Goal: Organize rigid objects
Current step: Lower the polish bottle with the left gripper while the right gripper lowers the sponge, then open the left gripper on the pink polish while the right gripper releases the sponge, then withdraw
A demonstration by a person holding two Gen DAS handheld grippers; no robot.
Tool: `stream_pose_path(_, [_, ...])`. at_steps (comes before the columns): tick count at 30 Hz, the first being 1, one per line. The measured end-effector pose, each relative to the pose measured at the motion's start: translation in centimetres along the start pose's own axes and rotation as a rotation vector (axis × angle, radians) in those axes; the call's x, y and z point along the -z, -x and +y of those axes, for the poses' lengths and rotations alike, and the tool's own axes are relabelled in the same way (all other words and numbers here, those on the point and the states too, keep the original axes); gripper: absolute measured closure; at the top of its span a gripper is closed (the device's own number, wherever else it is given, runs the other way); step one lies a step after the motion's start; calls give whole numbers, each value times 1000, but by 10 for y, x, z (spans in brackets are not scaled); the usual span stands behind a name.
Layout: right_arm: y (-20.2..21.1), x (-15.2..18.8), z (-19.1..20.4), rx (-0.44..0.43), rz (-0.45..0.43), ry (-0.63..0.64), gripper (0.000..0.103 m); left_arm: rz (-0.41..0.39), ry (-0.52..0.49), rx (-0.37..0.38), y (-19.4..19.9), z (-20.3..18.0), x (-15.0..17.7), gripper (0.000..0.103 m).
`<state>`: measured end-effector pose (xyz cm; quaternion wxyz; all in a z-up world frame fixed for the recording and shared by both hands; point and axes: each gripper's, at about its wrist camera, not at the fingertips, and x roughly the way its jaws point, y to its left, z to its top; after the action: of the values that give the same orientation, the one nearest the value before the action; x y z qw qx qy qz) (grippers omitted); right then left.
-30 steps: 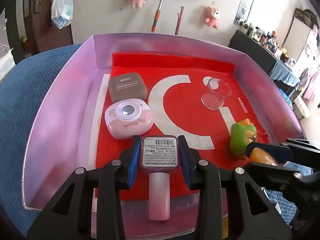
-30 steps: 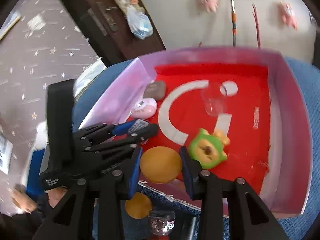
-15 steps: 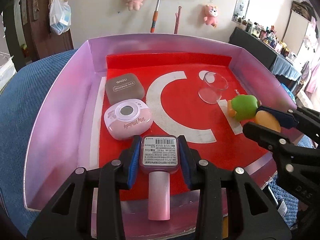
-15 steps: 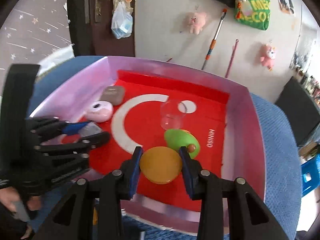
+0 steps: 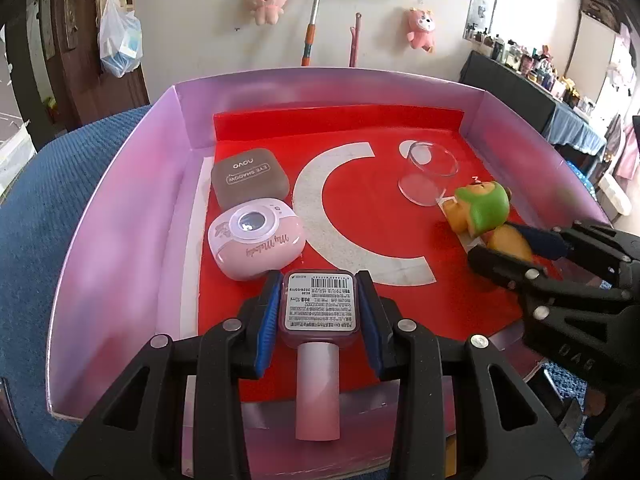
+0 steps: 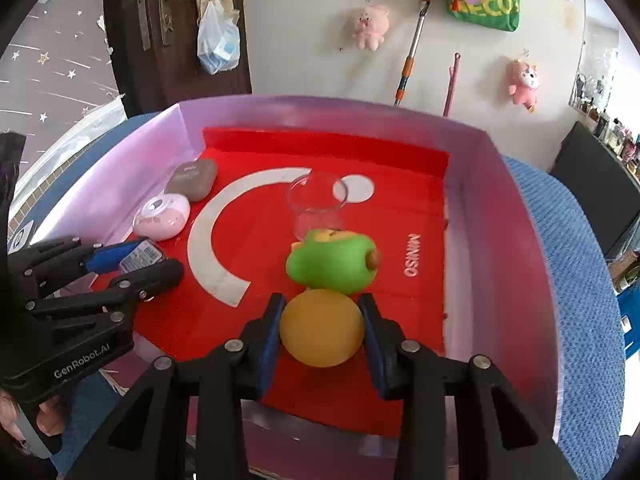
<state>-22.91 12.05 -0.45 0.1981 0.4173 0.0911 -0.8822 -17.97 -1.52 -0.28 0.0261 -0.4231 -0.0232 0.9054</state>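
A pink-walled tray (image 5: 132, 184) with a red floor holds the objects. My left gripper (image 5: 319, 312) is shut on a small bottle with a barcode label (image 5: 320, 308) and pink cap, just above the tray's near left floor. My right gripper (image 6: 322, 330) is shut on an orange round object (image 6: 322, 330) at the tray's near right, touching a green toy (image 6: 332, 260). In the left wrist view the right gripper (image 5: 516, 250) sits beside the green toy (image 5: 482, 208). The left gripper also shows in the right wrist view (image 6: 136, 262).
A brown eye-shadow case (image 5: 249, 176) and a pink case (image 5: 256, 238) lie at the tray's left. A clear glass cup (image 5: 428, 172) lies on its side behind the green toy. Blue cushion (image 5: 36, 208) surrounds the tray.
My right gripper has swung over the tray with the orange object and come close to the green toy, which has shifted and turned. The left gripper has stayed put with the bottle.
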Motion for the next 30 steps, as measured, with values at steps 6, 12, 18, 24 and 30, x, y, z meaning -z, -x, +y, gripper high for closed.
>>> stream_pose_path(6, [-4, 0, -1, -5, 24, -4, 63, 2, -1, -3, 0, -1, 0, 69])
stream_pose_path(12, [-4, -1, 0, -18, 26, -24, 59, 2, 1, -12, 0, -3, 0, 69])
stream_pose_path(18, [-3, -3, -1, -38, 23, -41, 56, 3, 6, -15, 0, -3, 0, 59])
stream_pose_path(24, [7, -1, -2, -49, 1, -54, 51, -38, 21, -63, 8, 0, 0, 44])
stream_pose_path(30, [29, 2, -2, -57, -45, -60, 44, -67, 24, -57, 22, 0, -2, 34])
